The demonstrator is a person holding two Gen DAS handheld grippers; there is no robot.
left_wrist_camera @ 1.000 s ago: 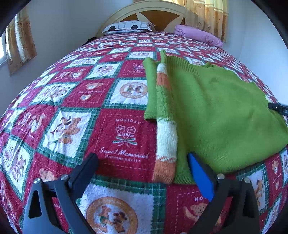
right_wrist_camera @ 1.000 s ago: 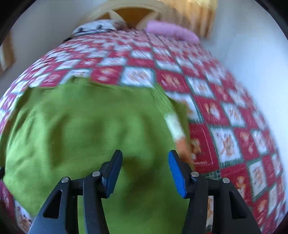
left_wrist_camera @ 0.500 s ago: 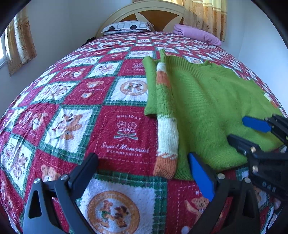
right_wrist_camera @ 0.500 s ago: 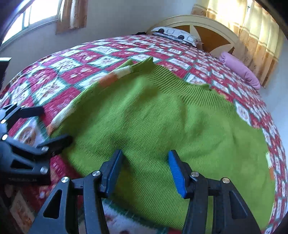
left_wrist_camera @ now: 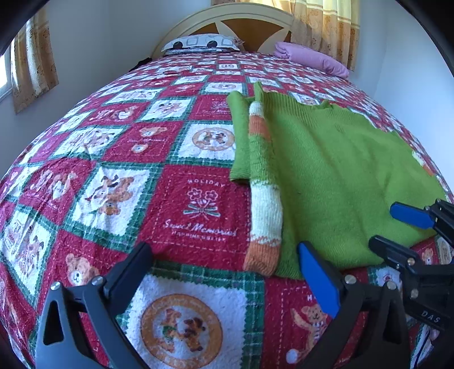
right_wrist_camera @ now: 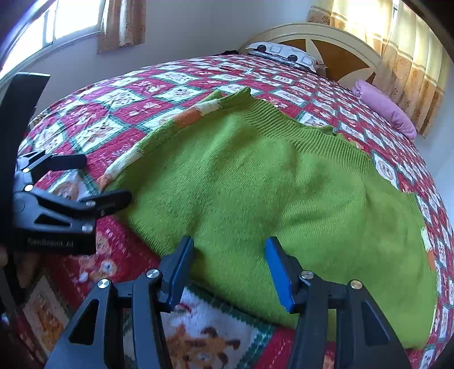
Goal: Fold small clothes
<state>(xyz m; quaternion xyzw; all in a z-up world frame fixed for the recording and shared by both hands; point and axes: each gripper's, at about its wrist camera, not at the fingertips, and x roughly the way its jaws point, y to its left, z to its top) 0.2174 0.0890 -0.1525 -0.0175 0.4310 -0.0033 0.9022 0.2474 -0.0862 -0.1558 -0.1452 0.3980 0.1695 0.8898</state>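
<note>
A green knitted sweater [left_wrist_camera: 334, 170] lies flat on a bed covered by a red, white and green patchwork quilt with teddy-bear prints [left_wrist_camera: 119, 159]; it sits toward the right half of the bed, its near hem close to the near edge; one sleeve with white and orange bands [left_wrist_camera: 262, 181] is folded in along the sweater's left side, its orange cuff nearest the camera; the ribbed neckline points to the far end. The left hand-held gripper [left_wrist_camera: 227, 269] hangs over the quilt at the sweater's near left corner, its jaws wide apart with nothing between them; its blue-padded finger is just beside the sleeve cuff and the hem. The right hand-held gripper [right_wrist_camera: 227, 264] is over the near hem, jaws apart and clamped on nothing, the green knit showing between the fingers; whether the tips touch the cloth I cannot tell. At the far end stand a cream and brown wooden headboard [left_wrist_camera: 227, 25], a white pillow with black spots [left_wrist_camera: 201, 42] to the left and a pink pillow [left_wrist_camera: 312, 58] to the right; yellow patterned curtains [right_wrist_camera: 408, 62] hang on the right. No containers show in either view.
</note>
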